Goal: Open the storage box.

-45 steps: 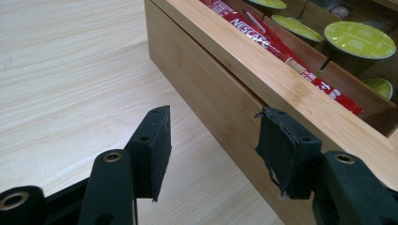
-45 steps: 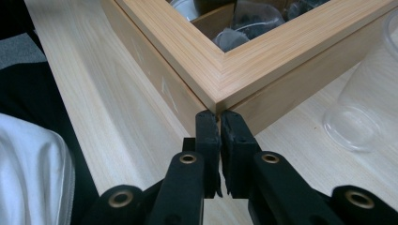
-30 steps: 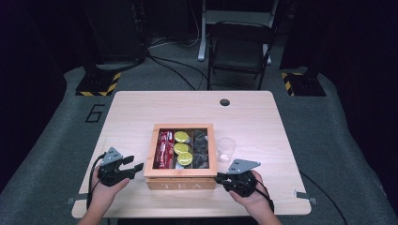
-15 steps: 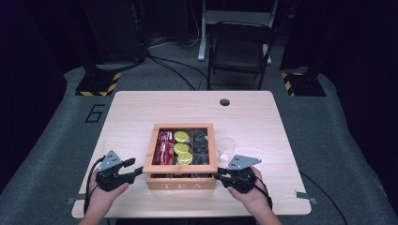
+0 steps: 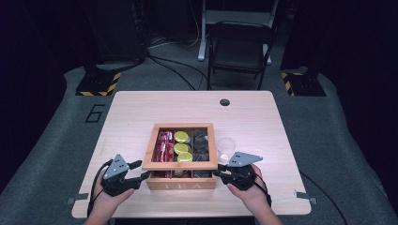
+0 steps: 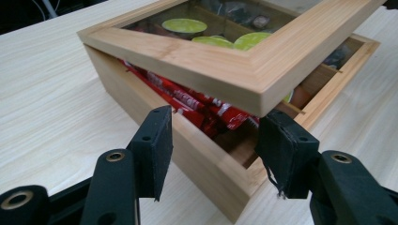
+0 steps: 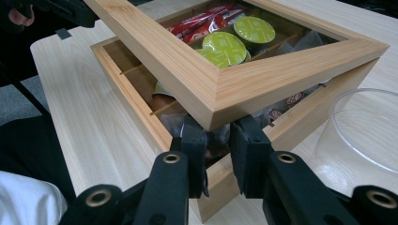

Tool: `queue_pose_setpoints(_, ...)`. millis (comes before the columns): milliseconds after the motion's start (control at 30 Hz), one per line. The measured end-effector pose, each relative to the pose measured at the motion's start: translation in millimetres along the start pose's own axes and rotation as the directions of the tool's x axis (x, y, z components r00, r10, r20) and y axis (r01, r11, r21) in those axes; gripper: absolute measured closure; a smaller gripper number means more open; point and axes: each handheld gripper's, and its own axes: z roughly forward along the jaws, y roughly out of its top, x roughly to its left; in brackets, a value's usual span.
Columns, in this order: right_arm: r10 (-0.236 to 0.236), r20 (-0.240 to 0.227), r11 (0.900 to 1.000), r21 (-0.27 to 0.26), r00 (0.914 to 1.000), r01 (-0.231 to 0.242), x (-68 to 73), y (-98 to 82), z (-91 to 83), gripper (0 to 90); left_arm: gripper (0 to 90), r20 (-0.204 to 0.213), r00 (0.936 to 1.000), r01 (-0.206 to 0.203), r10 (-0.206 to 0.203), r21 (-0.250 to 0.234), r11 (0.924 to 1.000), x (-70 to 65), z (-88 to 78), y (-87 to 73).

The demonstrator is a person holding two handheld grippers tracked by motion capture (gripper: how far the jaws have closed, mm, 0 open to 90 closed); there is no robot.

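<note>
The step in hand appears to be opening the wooden tea box [image 5: 180, 159] that sits at the near middle of the tabletop [image 5: 131, 112]: its glass-paned lid [image 6: 225, 70] is raised slightly off the base at the front. The left gripper [image 6: 213, 140] has its jaws spread under the lid's near corner, having just opened a little, pinching nothing. The right gripper [image 7: 218, 152] has its jaws narrowly apart beneath the other corner. Next, both must likely lift evenly so the lid swings back. "TEA" is engraved on the front; the red sachets [image 6: 197, 101] carry unreadable print.

A recording lab or studio, dark all round. The pale wooden surface [image 5: 141, 112] stands on grey carpet [image 5: 56, 140] marked "6", with black-and-yellow hazard-striped stand bases [image 5: 98, 84], trailing black cables [image 5: 173, 70] and a black folding chair [image 5: 239, 51] beyond its far edge.
</note>
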Motion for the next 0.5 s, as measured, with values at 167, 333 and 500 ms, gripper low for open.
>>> queue_pose_setpoints(167,-0.004,-0.002,1.000,0.003,1.0000,0.004,0.0,-0.5,0.0,75.9,47.3,0.007,0.9999,-0.008,0.008,-0.025,0.9996,-5.2,-1.7,4.2)
queue_pose_setpoints(333,0.001,-0.003,1.000,0.001,1.0000,-0.001,-0.2,-0.7,0.5,75.1,48.1,0.004,0.9998,0.021,-0.020,-0.043,0.9989,-5.6,-4.5,6.1)
queue_pose_setpoints(500,0.017,0.006,1.000,-0.009,0.9998,-0.017,-0.2,-0.8,1.0,70.5,48.2,-0.013,0.9997,0.021,-0.022,-0.042,0.9989,-7.2,-4.4,7.4)
